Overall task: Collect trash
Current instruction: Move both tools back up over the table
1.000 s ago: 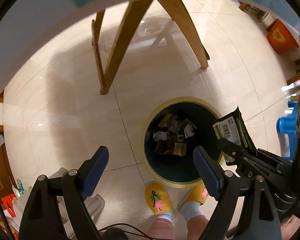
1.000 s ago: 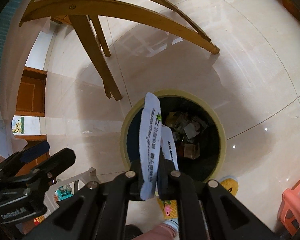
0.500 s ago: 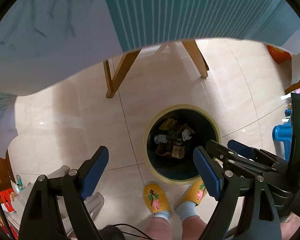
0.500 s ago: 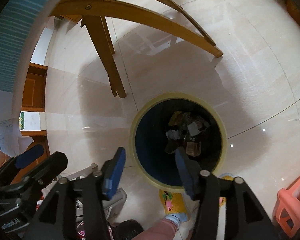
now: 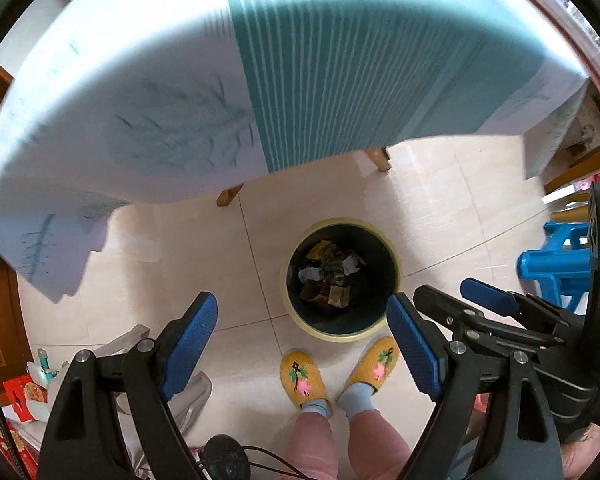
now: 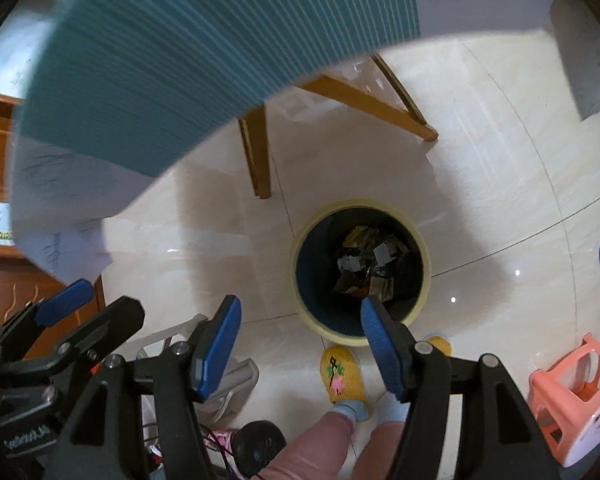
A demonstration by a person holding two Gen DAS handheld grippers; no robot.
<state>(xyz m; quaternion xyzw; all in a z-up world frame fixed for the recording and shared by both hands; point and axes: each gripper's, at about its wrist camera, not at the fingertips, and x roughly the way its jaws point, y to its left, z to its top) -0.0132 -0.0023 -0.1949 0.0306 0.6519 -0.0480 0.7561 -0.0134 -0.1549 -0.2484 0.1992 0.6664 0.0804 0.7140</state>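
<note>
Left gripper [image 5: 302, 342]: wide, empty.
Right gripper [image 6: 300, 340]: just opened wide, nothing between pads.
Trash [image 5: 328, 276]: inside bin [image 5: 300, 316], on floor [image 5: 440, 208] beside desk [image 5: 320, 80].
Slippers [image 5: 304, 380]: just beside bin.

The right gripper [image 6: 300, 344], which pinched a white-and-green printed wrapper a second ago, now has its blue-padded jaws spread wide with nothing between them, having just been opening. Both views now sit higher: the round yellow-rimmed trash bin [image 5: 342, 330] looks smaller, and the teal-and-white cloth-covered bench [image 5: 320, 72] fills the upper frame.
</note>
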